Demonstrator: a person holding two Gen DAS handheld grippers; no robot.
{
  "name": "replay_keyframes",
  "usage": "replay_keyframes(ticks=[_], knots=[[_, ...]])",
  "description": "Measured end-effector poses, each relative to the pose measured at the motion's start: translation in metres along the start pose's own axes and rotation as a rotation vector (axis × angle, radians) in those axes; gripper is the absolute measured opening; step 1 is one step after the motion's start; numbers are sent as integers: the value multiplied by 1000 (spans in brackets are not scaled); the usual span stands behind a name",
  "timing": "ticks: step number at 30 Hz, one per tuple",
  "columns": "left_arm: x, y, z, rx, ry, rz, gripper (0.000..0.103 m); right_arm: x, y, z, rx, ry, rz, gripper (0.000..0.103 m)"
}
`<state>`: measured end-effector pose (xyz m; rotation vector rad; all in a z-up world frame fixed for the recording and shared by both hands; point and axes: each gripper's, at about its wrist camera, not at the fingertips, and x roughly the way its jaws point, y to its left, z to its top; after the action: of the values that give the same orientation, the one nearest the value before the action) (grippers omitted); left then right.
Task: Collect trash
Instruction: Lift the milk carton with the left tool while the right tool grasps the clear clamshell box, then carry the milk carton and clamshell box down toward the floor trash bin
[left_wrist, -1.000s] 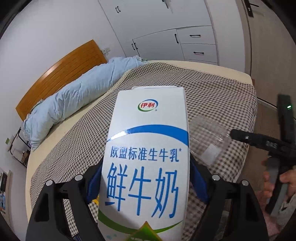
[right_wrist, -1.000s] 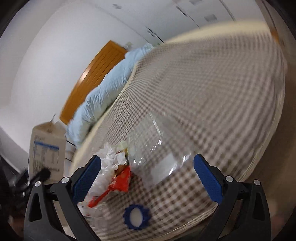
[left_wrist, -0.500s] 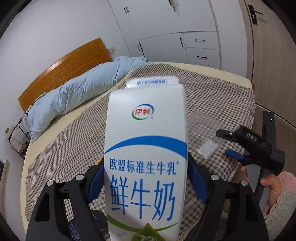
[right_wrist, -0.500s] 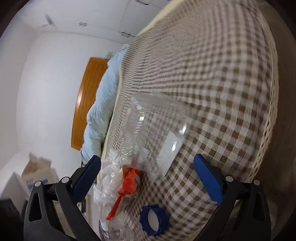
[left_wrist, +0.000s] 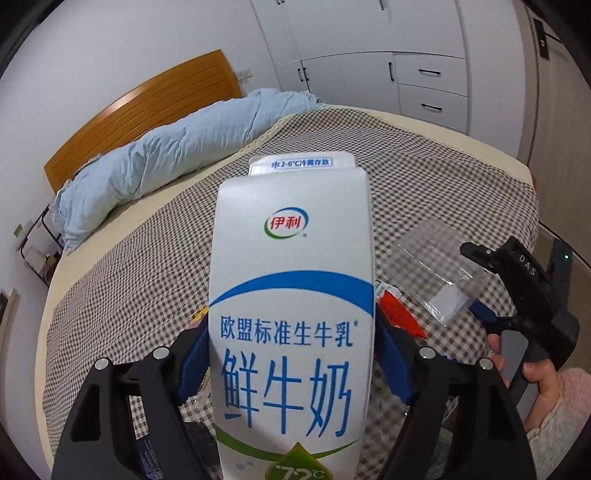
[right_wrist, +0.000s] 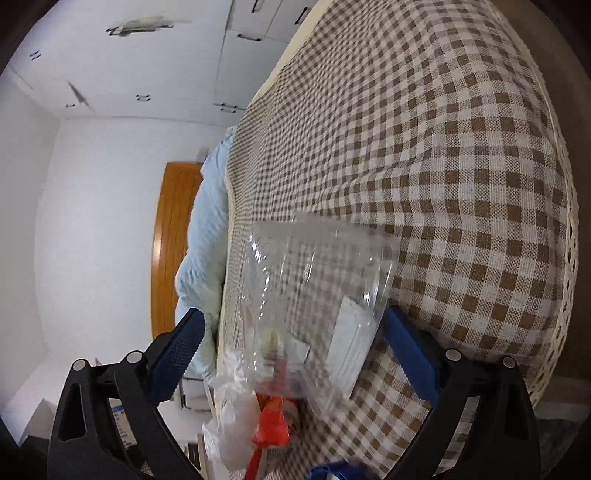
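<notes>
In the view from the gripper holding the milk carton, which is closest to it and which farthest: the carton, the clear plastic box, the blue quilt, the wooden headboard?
From the left gripper:
1. Milk carton, clamped between its pads.
2. Clear plastic box, right, on the checked cover.
3. Blue quilt, upper left, along the bed's far side.
4. Wooden headboard, behind the quilt, against the wall.

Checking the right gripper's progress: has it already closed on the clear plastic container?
No, the right gripper stands open around the clear plastic container.

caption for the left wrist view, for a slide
Left tongs grip a milk carton above the checked bedspread.
</notes>
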<state>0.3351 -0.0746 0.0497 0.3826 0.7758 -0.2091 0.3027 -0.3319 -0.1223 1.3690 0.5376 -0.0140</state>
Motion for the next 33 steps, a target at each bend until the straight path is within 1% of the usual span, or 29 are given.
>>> replay_keyframes(ticks=[2, 3, 4, 6, 8, 12, 17, 25, 33], knots=[[3, 0, 1, -5, 4, -1, 75, 8, 7, 0, -18, 5, -44, 87], [4, 0, 1, -8, 6, -1, 75, 16, 13, 1, -18, 10, -74, 74], [5, 0, 2, -10, 6, -1, 75, 19, 12, 1, -10, 17, -93, 64], [6, 0, 1, -11, 8, -3, 75, 22, 8, 4, 20, 26, -76, 64], [5, -1, 1, -10, 8, -1, 75, 20, 6, 7, 42, 33, -41, 63], [2, -3, 2, -7, 5, 1, 75, 5, -2, 12, 24, 33, -10, 62], [-10, -9, 4, 4, -10, 1, 75, -16, 1, 17, -58, 9, -11, 62], [-40, -18, 4, 26, -43, 4, 75, -59, 29, 19, -249, -49, -4, 61], [-75, -21, -2, 32, -81, 9, 75, -106, 38, 13, -347, -77, 12, 61]])
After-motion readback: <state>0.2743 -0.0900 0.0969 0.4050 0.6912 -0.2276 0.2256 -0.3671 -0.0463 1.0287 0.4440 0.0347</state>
